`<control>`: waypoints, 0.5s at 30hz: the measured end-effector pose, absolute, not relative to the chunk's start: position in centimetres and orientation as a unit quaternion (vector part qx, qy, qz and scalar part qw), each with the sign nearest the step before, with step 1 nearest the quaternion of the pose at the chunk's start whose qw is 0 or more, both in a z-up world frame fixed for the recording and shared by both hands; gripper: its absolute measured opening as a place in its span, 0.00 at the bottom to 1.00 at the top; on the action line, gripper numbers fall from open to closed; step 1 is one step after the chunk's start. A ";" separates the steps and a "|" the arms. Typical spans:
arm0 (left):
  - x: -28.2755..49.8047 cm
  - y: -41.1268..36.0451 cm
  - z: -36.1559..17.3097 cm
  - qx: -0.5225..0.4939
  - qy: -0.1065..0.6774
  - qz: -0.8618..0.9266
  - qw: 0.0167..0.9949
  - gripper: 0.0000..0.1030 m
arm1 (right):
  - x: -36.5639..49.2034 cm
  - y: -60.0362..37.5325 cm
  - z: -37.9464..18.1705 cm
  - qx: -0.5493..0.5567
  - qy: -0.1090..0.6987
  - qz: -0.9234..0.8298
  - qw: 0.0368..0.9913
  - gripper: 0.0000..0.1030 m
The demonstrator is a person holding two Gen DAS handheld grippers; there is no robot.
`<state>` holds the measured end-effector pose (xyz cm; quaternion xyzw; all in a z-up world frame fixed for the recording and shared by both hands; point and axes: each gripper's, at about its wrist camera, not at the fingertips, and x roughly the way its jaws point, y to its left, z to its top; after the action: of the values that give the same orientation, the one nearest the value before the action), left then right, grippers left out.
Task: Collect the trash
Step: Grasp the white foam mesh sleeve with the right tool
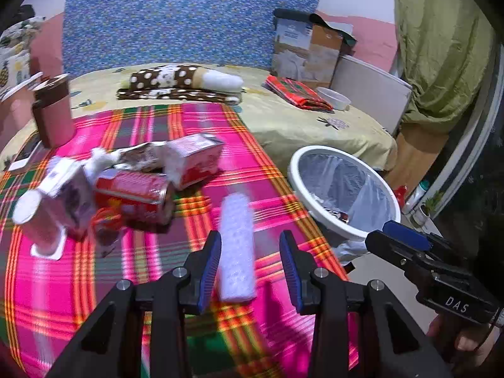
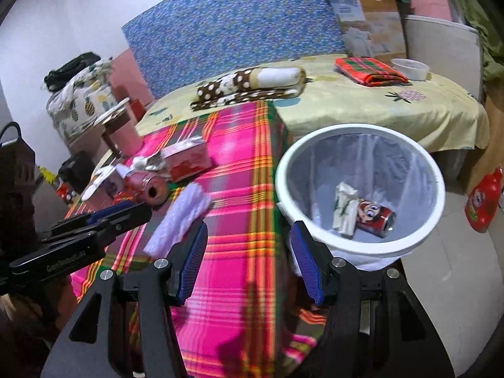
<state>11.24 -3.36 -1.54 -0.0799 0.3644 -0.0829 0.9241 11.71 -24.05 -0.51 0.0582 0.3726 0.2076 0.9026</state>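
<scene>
Left wrist view: one white textured packet (image 1: 237, 249) lies between your left gripper's (image 1: 250, 264) spread fingers; one red can (image 1: 134, 196) beyond. Your right gripper (image 2: 249, 261) gapes empty beside the white bin (image 2: 362, 245).

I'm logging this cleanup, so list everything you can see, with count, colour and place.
white pack: 1, white, on plaid cloth, between left tongs' fingers
can: 1, red, lying on cloth in trash pile
carton: 1, red and white, on cloth behind can
cup: 1, white, tipped, left edge of pile
plaid cloth: 1, pink, covering the near table
bin: 1, white, lined, on floor right of table
binned can: 1, red, inside bin
wrapper: 1, pale, inside bin beside binned can
polka-dot roll: 1, brown and white, on yellow sheet
red bottle: 1, on floor, far right
left tongs: open, straddling white pack
right tongs: open, empty, near bin
</scene>
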 end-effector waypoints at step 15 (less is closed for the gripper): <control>7.9 2.6 -3.0 -0.100 0.365 -0.012 0.926 0.39 | 10.7 -17.9 -1.7 0.033 0.405 0.248 0.880 0.55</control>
<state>7.88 2.64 -3.00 -0.0996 0.3649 -0.0123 0.9256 10.72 -17.85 -1.73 0.0331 0.4049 0.2477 0.8795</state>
